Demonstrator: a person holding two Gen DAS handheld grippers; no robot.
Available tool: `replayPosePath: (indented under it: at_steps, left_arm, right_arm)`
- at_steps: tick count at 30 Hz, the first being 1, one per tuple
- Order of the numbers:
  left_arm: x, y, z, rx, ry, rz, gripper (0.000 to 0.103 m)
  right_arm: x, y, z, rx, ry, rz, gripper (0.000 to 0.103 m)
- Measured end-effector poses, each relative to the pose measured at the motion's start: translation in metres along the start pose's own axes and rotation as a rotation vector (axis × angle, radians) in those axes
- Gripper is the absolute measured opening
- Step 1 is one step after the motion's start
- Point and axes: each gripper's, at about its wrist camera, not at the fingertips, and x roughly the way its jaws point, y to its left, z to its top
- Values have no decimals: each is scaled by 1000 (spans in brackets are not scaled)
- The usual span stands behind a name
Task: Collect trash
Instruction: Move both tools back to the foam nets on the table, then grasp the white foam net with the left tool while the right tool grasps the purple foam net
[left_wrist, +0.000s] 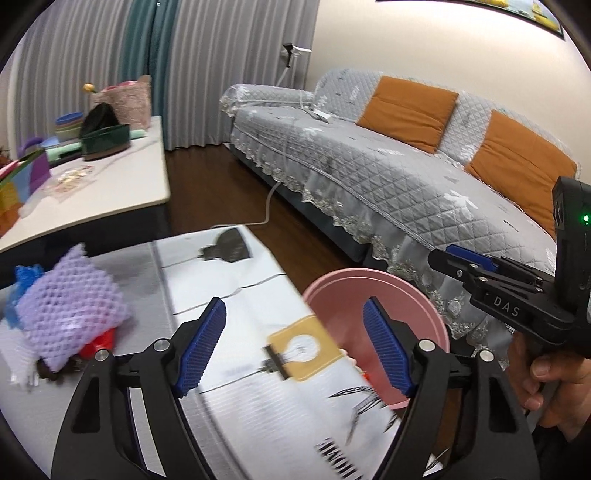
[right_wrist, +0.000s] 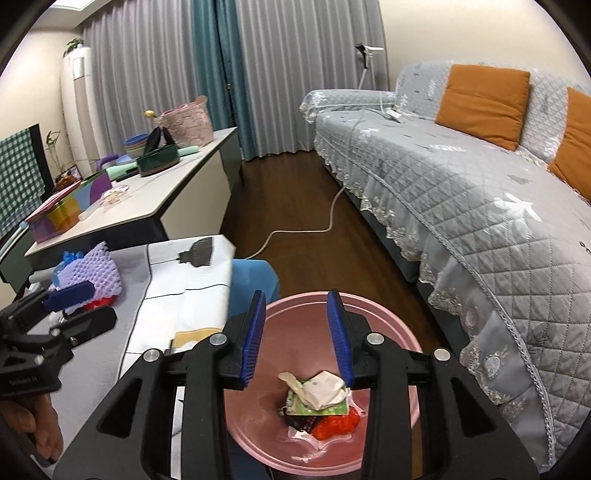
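Trash — crumpled paper, a green wrapper, red plastic — lies in the pink bin beside the table, directly under the right gripper, whose blue pads stand apart with nothing between them. Left gripper, likewise spread and empty, hangs over the table's printed cloth, whose blurred lettering can't be read; "DAS" shows on the right gripper's body. Farther along the table sits a purple foam net over more scraps, with a grey sofa beyond.
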Motion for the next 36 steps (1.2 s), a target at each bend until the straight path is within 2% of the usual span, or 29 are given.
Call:
replayPosePath:
  at_steps: [11,22,28,36]
  left_arm:
    - [-44,85,-14,-72,-34,114,68]
    - [-87,179,-38,-179,-34,245,59]
    - [-98,221,-54,-238,-30,292,59]
    - [-99,257,-68,-304,-23,334,58]
  right_arm:
    - [7,57,1,-73,-14,59,35]
    - [19,116,8,-95,-31,180,33]
    - [33,159,7,-106,-26,245,33]
    - [61,215,-2,-81,-4,333,33]
